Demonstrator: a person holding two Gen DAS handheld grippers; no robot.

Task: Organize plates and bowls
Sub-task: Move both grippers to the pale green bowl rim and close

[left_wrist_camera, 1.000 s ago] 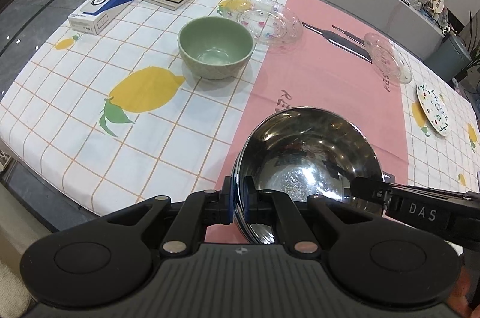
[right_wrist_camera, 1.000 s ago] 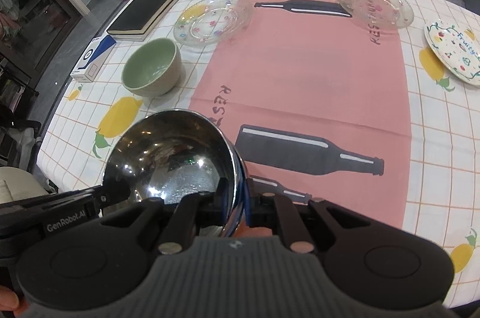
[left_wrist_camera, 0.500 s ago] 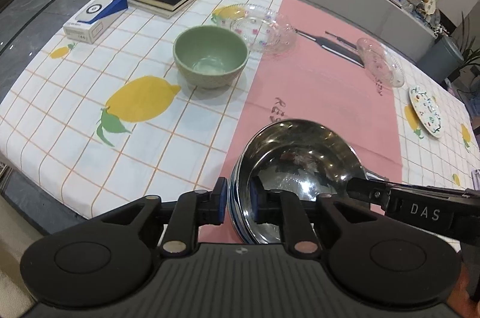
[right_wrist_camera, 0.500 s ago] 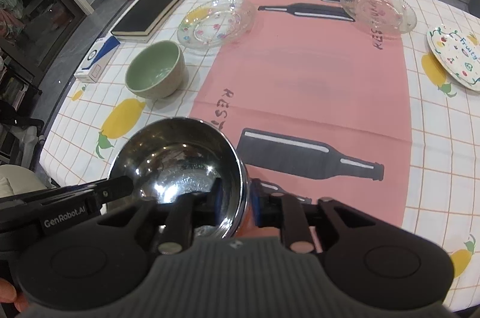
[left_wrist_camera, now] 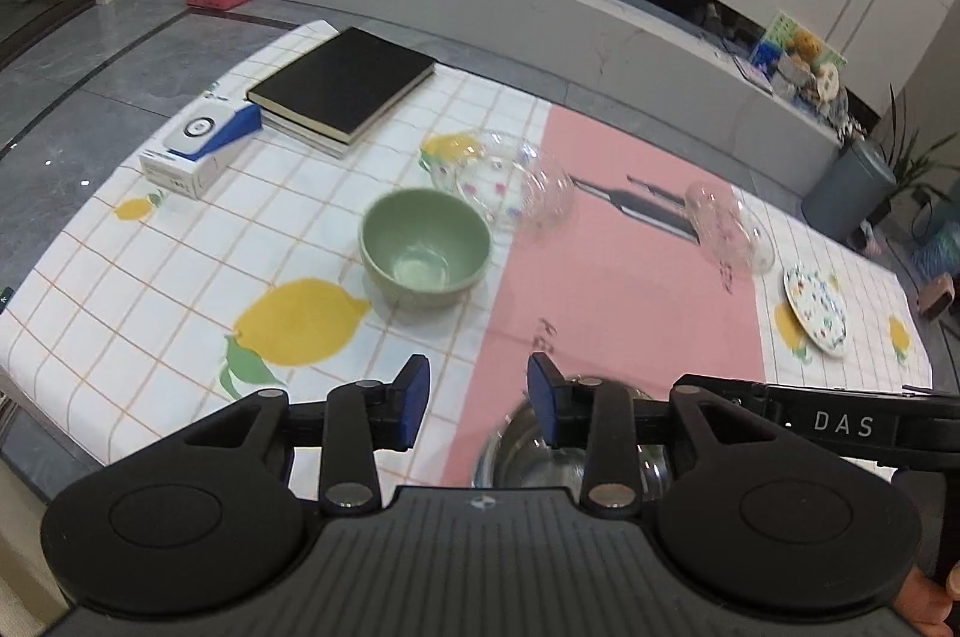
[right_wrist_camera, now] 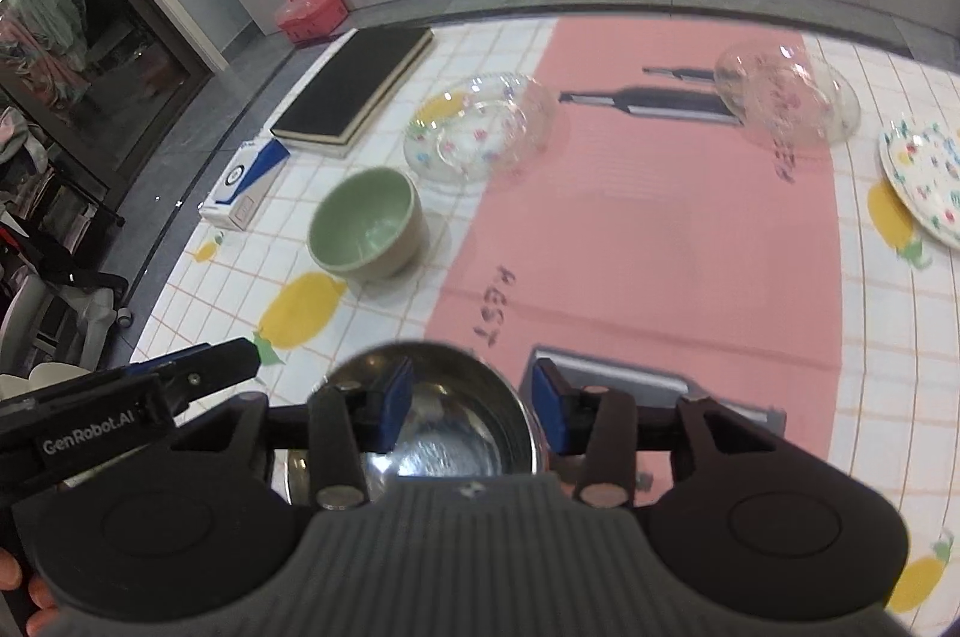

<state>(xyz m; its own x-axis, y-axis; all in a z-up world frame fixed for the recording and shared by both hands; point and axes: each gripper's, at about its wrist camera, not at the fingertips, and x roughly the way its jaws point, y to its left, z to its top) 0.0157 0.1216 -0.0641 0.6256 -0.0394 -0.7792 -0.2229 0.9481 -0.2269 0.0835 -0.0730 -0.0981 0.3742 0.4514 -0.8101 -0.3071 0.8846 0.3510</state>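
Steel bowl point(right_wrist_camera: 432, 433) sat on the near surface point(left_wrist_camera: 630, 277), both grippers' jaws apart and clear, so lifting straight away would avoid nudging it.

On the tablecloth point(left_wrist_camera: 150, 277), a steel bowl point(right_wrist_camera: 444, 433) sits nearest the cameras. Beyond it to the left stands a ceramic bowl point(left_wrist_camera: 425, 247), with a glass plate point(left_wrist_camera: 504, 181) just behind it. Farther left lie a book point(left_wrist_camera: 342, 84) and, beside it, a box point(left_wrist_camera: 198, 144). To the right sit another glass dish point(left_wrist_camera: 729, 226) and a patterned plate point(left_wrist_camera: 816, 310).
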